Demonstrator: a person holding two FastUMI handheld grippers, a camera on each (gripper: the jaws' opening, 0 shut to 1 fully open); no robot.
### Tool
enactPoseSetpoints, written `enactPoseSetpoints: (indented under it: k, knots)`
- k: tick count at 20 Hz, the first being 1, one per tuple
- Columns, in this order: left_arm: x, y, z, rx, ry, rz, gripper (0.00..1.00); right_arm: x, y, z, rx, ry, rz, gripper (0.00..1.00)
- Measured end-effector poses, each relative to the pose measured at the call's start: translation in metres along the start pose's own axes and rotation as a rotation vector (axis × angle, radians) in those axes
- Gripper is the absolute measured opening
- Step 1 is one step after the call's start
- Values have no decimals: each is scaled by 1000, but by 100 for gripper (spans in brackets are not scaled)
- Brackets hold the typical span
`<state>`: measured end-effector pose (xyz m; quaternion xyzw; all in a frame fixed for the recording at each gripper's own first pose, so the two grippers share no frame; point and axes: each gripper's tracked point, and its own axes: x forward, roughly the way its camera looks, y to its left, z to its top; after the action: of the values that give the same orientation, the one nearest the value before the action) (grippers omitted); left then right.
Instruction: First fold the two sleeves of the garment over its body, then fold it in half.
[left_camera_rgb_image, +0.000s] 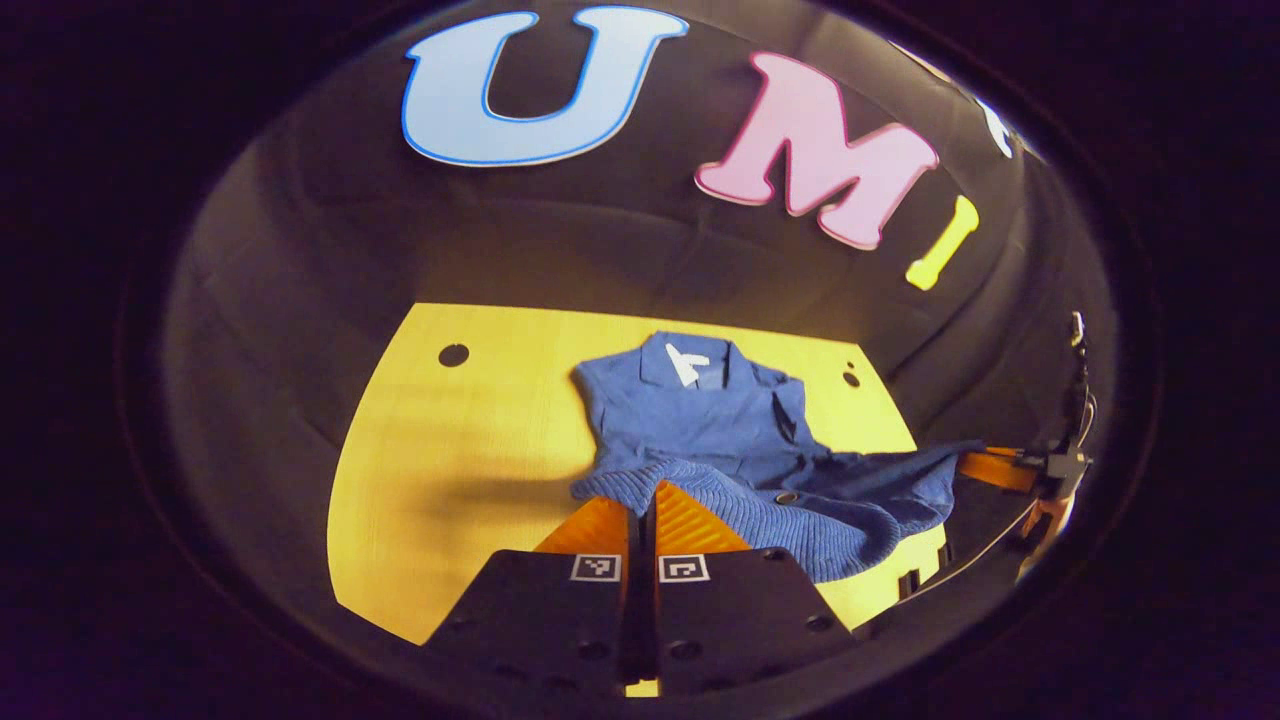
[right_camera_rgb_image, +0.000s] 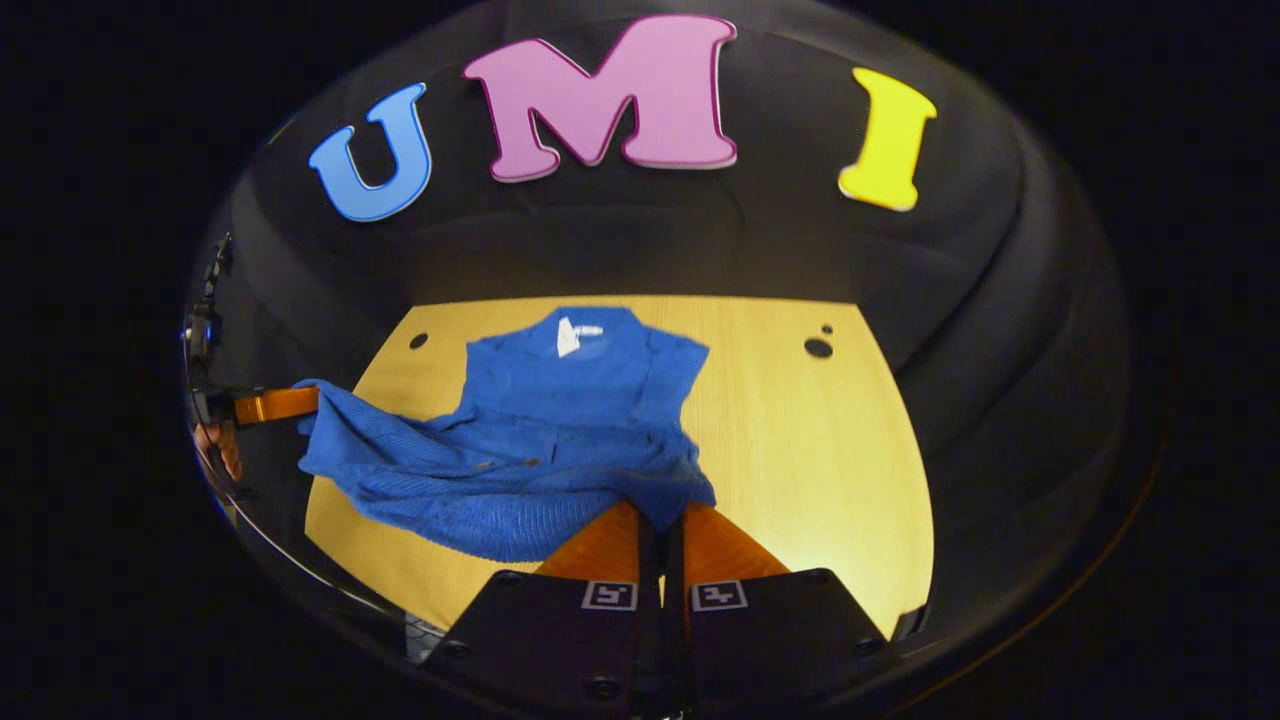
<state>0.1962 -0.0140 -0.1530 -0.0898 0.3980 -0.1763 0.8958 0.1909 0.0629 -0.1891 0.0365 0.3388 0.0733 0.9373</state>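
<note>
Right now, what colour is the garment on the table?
Blue, with a ribbed hem; the garment shows best in the right gripper view.

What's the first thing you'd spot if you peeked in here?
The blue garment on the yellow table, collar at the far side. Its near hem is lifted off the table, pinched at one corner by the right gripper and at the other by the left gripper, both with jaws closed on the knit edge.
</note>
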Motion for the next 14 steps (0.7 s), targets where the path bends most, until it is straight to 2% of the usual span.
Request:
enactPoseSetpoints:
  k: [2,3,6,10,14]
  knots:
    - [-12,1,14,-8,-24,44,0,33,-5,48,-54,-78,-18,4]
    - [-7,0,6,-18,-35,76,0,54,-10,67,-80,-104,-31,5]
    - [2,3,1,-9,-46,143,0,143,-19,106,-107,-121,-33,5]
    - [-8,4,6,-15,-32,230,0,257,-39,87,-113,-11,-37,5]
    - [-17,11,-5,9,109,318,0,334,-41,55,-118,78,-12,4]
